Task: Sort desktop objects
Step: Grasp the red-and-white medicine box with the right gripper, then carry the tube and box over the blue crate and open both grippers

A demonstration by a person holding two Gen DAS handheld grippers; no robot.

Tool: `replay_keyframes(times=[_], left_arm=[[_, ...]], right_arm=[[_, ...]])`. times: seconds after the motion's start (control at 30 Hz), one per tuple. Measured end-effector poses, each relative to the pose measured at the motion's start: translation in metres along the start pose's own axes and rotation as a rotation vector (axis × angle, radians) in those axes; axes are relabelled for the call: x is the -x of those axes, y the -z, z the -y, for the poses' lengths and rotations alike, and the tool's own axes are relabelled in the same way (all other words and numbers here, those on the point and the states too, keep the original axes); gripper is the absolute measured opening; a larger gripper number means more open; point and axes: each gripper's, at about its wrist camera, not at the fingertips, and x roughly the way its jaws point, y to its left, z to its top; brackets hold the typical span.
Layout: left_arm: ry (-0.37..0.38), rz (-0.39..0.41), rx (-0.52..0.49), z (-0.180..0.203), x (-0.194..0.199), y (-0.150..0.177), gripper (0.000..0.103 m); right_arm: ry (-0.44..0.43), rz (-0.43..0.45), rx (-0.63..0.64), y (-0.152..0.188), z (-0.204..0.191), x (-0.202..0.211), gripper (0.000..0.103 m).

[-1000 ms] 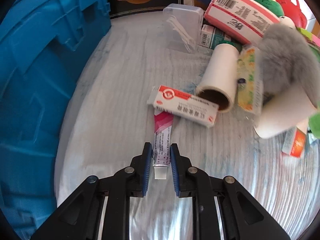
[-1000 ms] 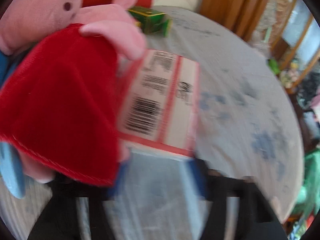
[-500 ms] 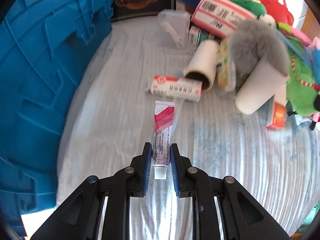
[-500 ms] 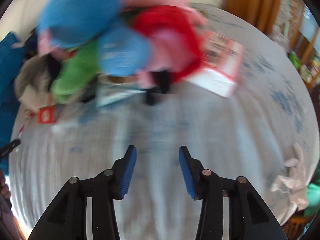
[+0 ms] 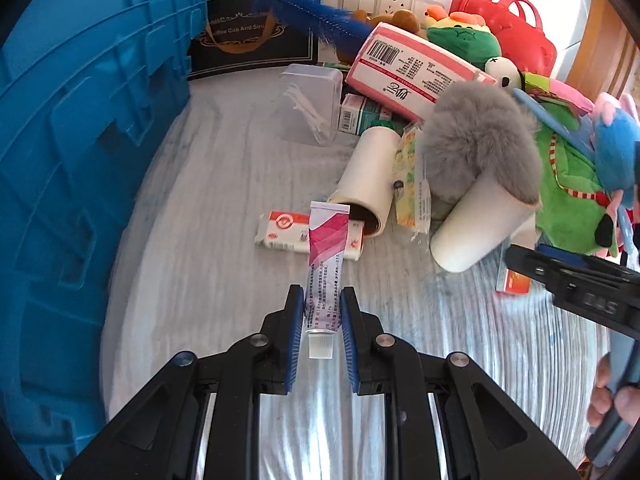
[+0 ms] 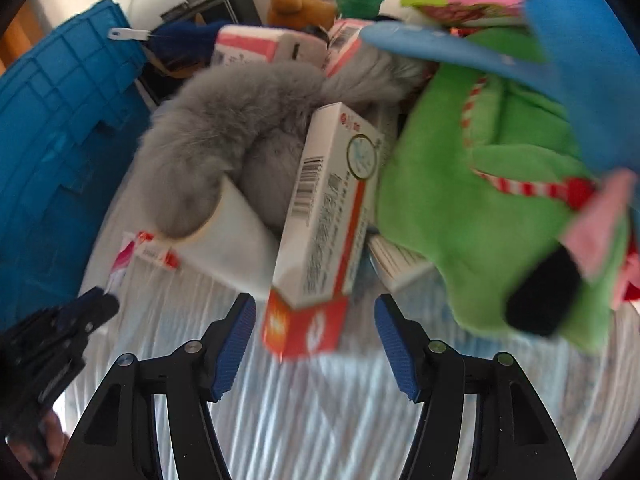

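Note:
My left gripper (image 5: 320,300) is shut on a pink-and-white ointment tube (image 5: 326,248) near its capped end, and the tube's flat end points at the pile. Under that end a red-and-white medicine box (image 5: 280,232) lies on the cloth. My right gripper (image 6: 314,308) has its jaws opening. The red end of another white-and-red carton (image 6: 324,220) sits between its pads without touching either. That carton leans on a white paper cup (image 6: 236,236) and a grey furry toy (image 6: 224,128). The right gripper (image 5: 536,258) also shows at the right of the left wrist view.
A blue crate (image 5: 80,160) walls off the left side. The pile holds a cardboard roll (image 5: 368,184), a pink tissue box (image 5: 408,76), a clear plastic box (image 5: 312,100), a green plush (image 6: 480,208), a blue bottle brush (image 5: 312,8) and a red bag (image 5: 516,28). A hand (image 5: 616,400) shows at the right edge.
The left gripper has risen a little with the tube, whose far end now hangs over the medicine box. The right gripper swung left from the pink plush to the carton, jaws wider.

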Motion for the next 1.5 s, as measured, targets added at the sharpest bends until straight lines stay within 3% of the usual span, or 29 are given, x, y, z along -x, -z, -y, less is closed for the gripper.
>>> replay_keyframes(times=[0.13,0.27,0.4,0.43,0.53,0.83,1.0,1.13,1.33,1.5], left_arm=[[0.003,0.010,-0.006,0.000,-0.009,-0.010,0.019],[0.005,0.057,-0.021,0.008,0.017,-0.013,0.019],[-0.003,0.157,-0.050,0.022,0.066,-0.018,0.019],[-0.006,0.180,-0.058,0.026,0.079,-0.019,0.019],[-0.007,0.264,-0.080,0.034,0.125,-0.022,0.019],[-0.051,0.483,-0.085,0.022,0.239,-0.031,0.019],[-0.142,0.609,-0.025,-0.022,0.300,-0.031,0.019],[-0.228,0.653,0.051,-0.073,0.328,-0.029,0.019],[-0.349,0.609,0.185,-0.171,0.334,-0.025,0.019],[-0.400,0.534,0.258,-0.241,0.322,-0.026,0.019]], right_arm=[[0.010,0.025,0.009,0.005,-0.001,0.018,0.028],[-0.008,0.070,0.029,0.021,-0.002,0.061,0.027],[-0.039,0.150,0.055,0.032,-0.009,0.117,0.026],[-0.041,0.176,0.067,0.016,-0.022,0.121,0.025],[-0.052,0.258,0.093,0.015,-0.032,0.167,0.024],[-0.087,0.498,0.238,-0.011,-0.118,0.262,0.023],[-0.157,0.632,0.332,-0.020,-0.181,0.296,0.023],[-0.226,0.708,0.428,-0.020,-0.249,0.312,0.023],[-0.282,0.698,0.562,-0.015,-0.356,0.290,0.023],[-0.198,0.682,0.639,-0.013,-0.424,0.259,0.023]])
